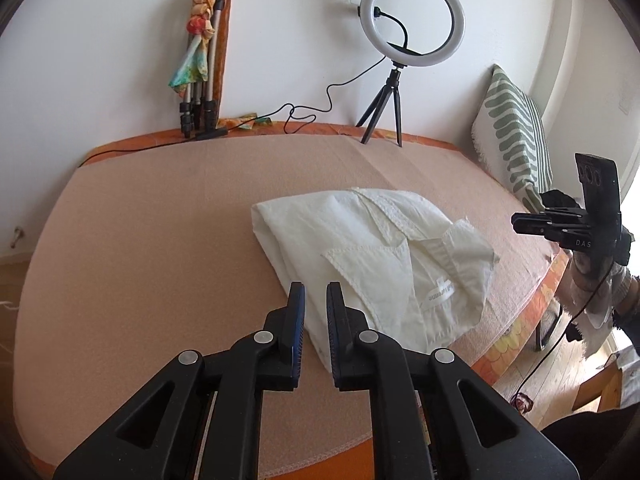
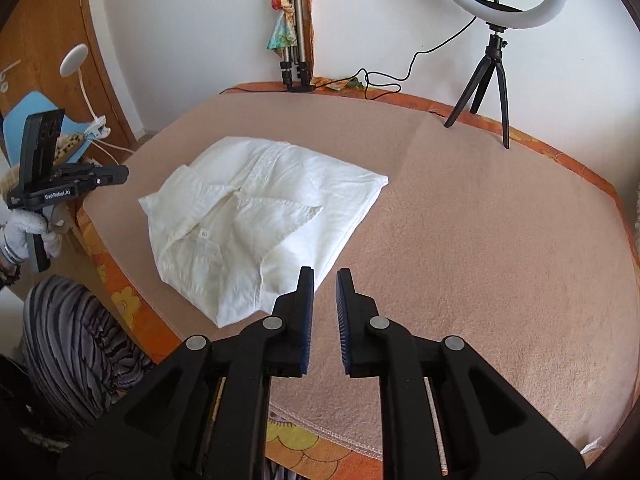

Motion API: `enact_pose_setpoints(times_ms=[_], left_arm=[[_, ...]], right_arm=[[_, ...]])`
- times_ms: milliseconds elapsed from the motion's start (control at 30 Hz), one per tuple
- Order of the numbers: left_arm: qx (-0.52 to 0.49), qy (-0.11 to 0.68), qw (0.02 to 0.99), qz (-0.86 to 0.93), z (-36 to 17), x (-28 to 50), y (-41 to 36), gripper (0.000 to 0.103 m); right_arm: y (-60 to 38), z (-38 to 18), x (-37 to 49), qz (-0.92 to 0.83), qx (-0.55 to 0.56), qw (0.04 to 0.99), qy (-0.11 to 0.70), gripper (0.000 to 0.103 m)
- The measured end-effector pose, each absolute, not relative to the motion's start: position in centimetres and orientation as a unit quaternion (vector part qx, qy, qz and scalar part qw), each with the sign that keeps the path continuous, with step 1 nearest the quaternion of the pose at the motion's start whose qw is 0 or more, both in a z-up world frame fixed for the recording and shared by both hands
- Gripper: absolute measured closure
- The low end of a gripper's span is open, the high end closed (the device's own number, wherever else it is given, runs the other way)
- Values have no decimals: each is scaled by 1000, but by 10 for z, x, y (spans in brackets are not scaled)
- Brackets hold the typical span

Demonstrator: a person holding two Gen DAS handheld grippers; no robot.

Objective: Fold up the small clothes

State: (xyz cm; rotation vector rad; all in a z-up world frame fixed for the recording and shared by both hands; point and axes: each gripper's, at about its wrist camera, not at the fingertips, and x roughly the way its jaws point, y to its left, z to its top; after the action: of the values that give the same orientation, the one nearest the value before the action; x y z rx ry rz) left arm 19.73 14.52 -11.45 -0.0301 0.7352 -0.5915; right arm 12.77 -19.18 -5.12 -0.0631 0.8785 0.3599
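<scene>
Left gripper (image 1: 316,292): angled downward, jaws slightly apart, empty.
Right gripper (image 2: 325,278): angled downward, jaws apart, empty.
White shirt (image 2: 256,216): folded on bed (image 2: 480,240), just beyond both grippers.

White garment (image 1: 372,256): folded, lying at centre on a pink blanket (image 1: 160,240), collar and label facing up at its 4 o'clock end.
Left gripper (image 1: 316,300): at 6 o'clock, jaws slightly apart, nothing between them, fingertips over the garment's near edge.
Right gripper (image 1: 532,224): at 3 o'clock, seen side-on, pointing toward the garment, apart from it; jaw gap not readable.
Ring light (image 1: 412,20): on a small black tripod, 1 o'clock, cable trailing toward 11.
Folded tripod (image 1: 204,80): 11 o'clock, against the wall, with a patterned scarf tied on.
Striped cushion (image 1: 512,132): 2 o'clock, upright against the wall.
</scene>
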Motion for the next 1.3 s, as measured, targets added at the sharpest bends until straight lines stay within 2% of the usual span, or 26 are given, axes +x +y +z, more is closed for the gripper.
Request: enact_pose_setpoints(times_ms=[67,267,500,567,867,1067,1300], left_arm=[[-16,359,885,-297,-111,213,135,94],[6,411,861,-300,-150,230,118,94],[149,403,836,-341,-188,176,88,95],[149,409,833,-341,-188,169,94,95],[76,382,859,-331,-146,180,126,95],[55,361,867,-338,-132,191,113,95],[41,356,851,-384,-128,185,81,95]], right_arm=[[-193,-38,143,183,17,891,415,69],[-161,-35,167,230,53,873,426,68],[-151,-70,164,210,21,860,464,68],[-162,-77,160,200,39,859,469,68],[-235,-114,144,153,241,824,490,63],[-244,-150,152,207,404,743,492,61],[-248,-177,167,221,496,697,468,61]])
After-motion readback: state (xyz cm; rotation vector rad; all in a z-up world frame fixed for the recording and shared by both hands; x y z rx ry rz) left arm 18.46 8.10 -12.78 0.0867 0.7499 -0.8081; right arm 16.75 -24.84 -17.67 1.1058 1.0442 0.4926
